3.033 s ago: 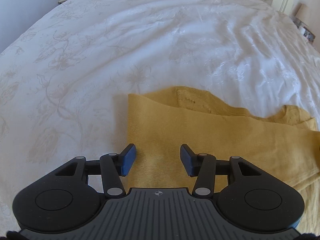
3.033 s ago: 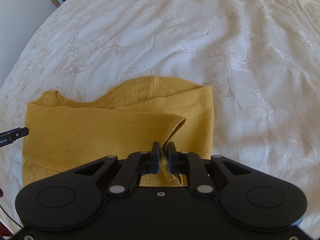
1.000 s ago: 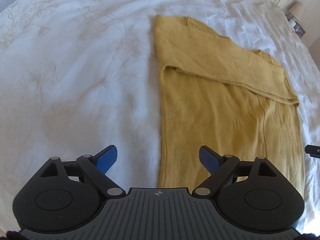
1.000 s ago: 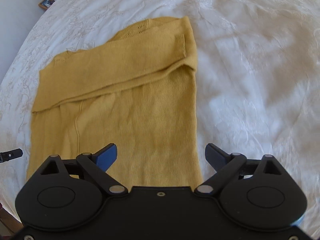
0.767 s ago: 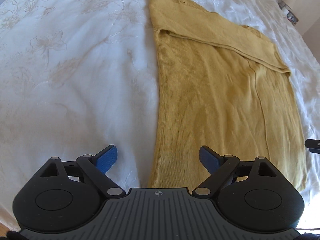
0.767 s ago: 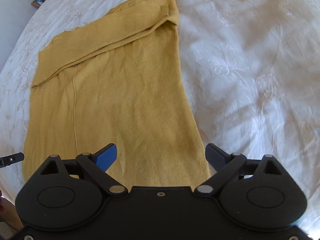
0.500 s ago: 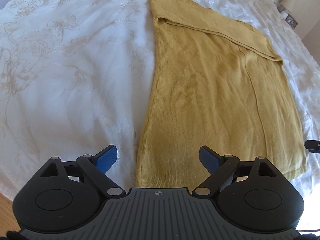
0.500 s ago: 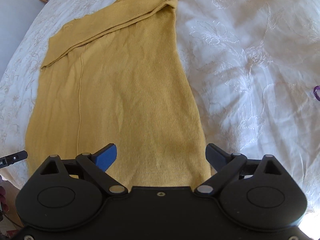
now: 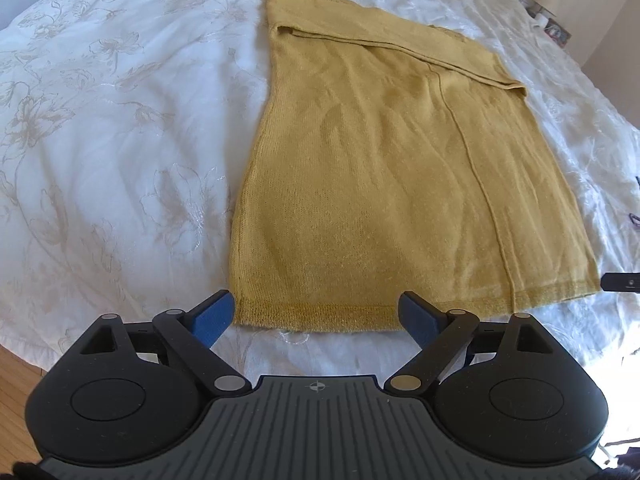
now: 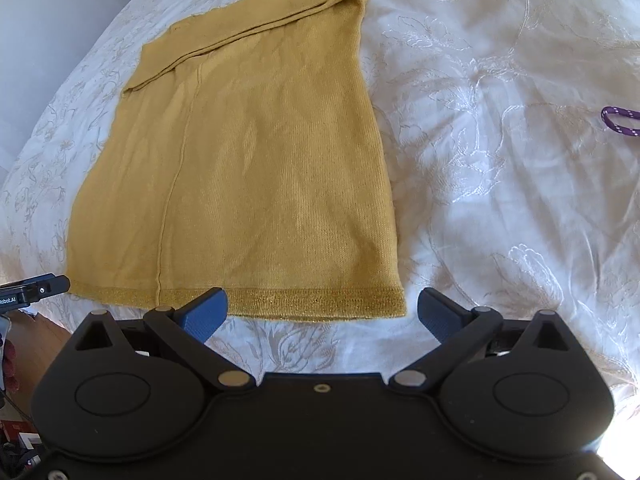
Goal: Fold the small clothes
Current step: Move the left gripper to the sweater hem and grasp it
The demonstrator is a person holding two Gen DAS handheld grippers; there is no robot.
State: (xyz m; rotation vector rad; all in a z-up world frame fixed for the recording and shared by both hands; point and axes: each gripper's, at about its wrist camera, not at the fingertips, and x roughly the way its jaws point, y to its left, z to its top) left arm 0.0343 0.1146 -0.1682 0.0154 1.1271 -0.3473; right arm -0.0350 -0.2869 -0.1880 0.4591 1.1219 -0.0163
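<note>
Both hand-held grippers, left (image 9: 316,316) and right (image 10: 323,312), gape wide, empty, near sweater (image 9: 384,184) hem.

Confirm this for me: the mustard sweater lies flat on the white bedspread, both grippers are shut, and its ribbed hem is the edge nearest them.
Not quite: both grippers are open. The left gripper and right gripper have their jaws spread wide, as each wrist view shows. The rest holds: the mustard sweater lies flat on the white bedspread, ribbed hem nearest.

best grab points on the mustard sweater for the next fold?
Take the sweater by its ribbed bottom hem, one corner per gripper, coming from the near bed edge. The hem lies flat and straight just ahead of both the left gripper and right gripper, whose jaws are open.
</note>
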